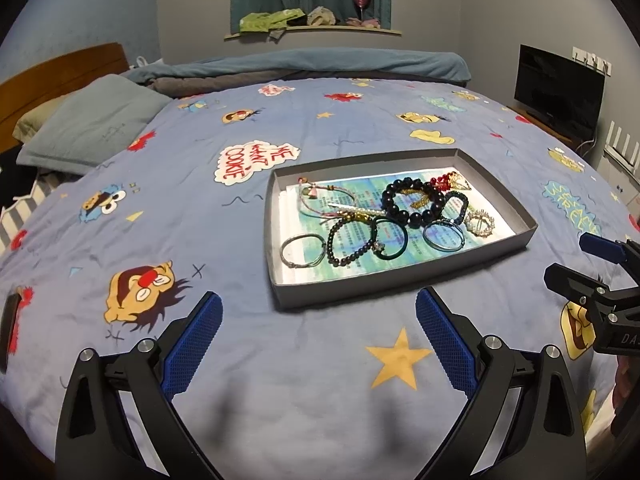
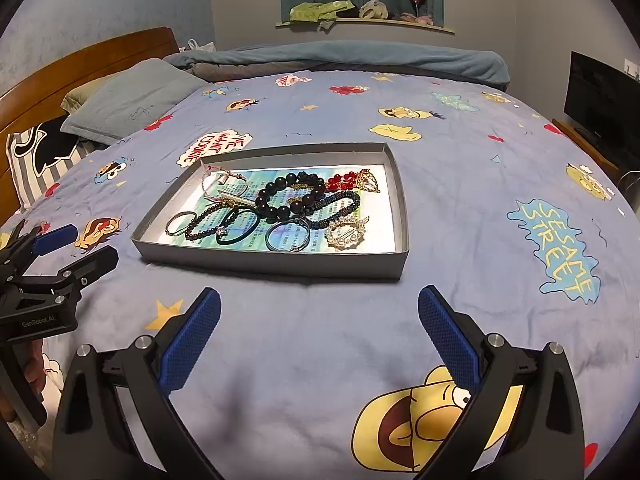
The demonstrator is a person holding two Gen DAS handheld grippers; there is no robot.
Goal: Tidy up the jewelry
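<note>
A shallow grey tray (image 1: pixel 404 286) (image 2: pixel 272 258) sits on the bed and holds several pieces of jewelry on a printed sheet. A large black bead bracelet (image 1: pixel 412 200) (image 2: pixel 292 196) lies in the middle, a pearl ring brooch (image 1: pixel 479 222) (image 2: pixel 347 233) at the right, a thin grey bangle (image 1: pixel 302 250) (image 2: pixel 182 222) at the left. My left gripper (image 1: pixel 319 312) is open and empty, short of the tray's near wall. My right gripper (image 2: pixel 319 310) is open and empty, also short of the tray. Each gripper shows at the edge of the other's view.
The bed has a blue cartoon-print cover (image 1: pixel 280 380) (image 2: pixel 480 240). Pillows (image 1: pixel 92 124) and a wooden headboard (image 2: pixel 80 60) are at the left, a folded blanket (image 1: pixel 320 64) at the far side. A TV (image 1: pixel 560 88) stands at the right.
</note>
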